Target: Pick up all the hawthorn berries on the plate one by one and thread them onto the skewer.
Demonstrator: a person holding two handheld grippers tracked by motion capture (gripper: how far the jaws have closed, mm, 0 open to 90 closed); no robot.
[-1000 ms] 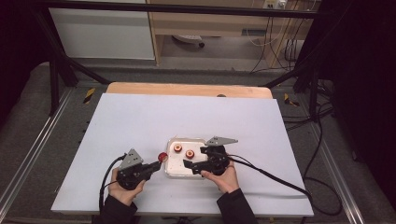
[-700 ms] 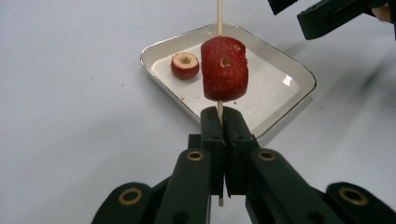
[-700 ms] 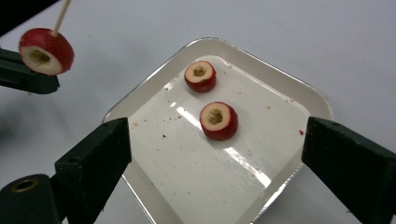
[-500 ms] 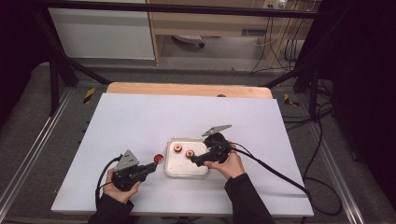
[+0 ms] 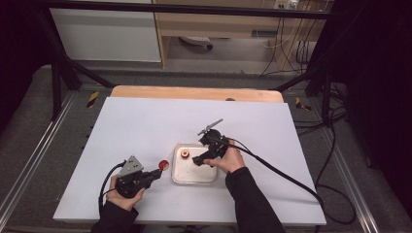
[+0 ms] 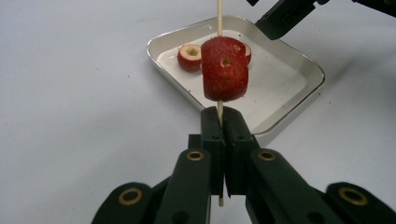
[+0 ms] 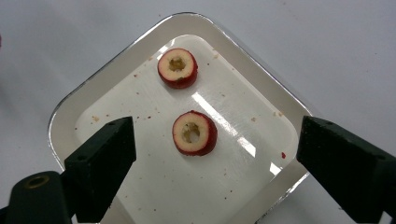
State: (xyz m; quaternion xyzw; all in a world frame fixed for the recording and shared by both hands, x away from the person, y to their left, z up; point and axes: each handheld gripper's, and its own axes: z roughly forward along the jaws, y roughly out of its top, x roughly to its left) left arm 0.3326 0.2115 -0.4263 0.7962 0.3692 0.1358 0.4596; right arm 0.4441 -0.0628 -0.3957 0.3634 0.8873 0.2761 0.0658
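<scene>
My left gripper (image 6: 221, 116) is shut on a thin wooden skewer (image 6: 218, 14) that stands upright with a red cored fruit piece (image 6: 224, 70) threaded on it. In the high view the left gripper (image 5: 156, 173) holds this just left of the metal tray (image 5: 194, 175). Two more red cored fruit rings (image 7: 177, 68) (image 7: 194, 133) lie in the tray (image 7: 140, 37). My right gripper (image 7: 215, 135) hovers open above them. Its jaws have just been closing a little, and the nearer ring lies below the gap, untouched. From above, the right gripper (image 5: 199, 160) is over the tray's right part.
The tray sits on a white table sheet (image 5: 145, 126) with wide free room to the left and at the back. A wooden edge (image 5: 194, 92) runs along the far side. The right gripper's cable (image 5: 282, 174) trails off to the right.
The right gripper has moved away from the person, up over the tray's far right part. The left gripper has drawn slightly left with the skewer.
</scene>
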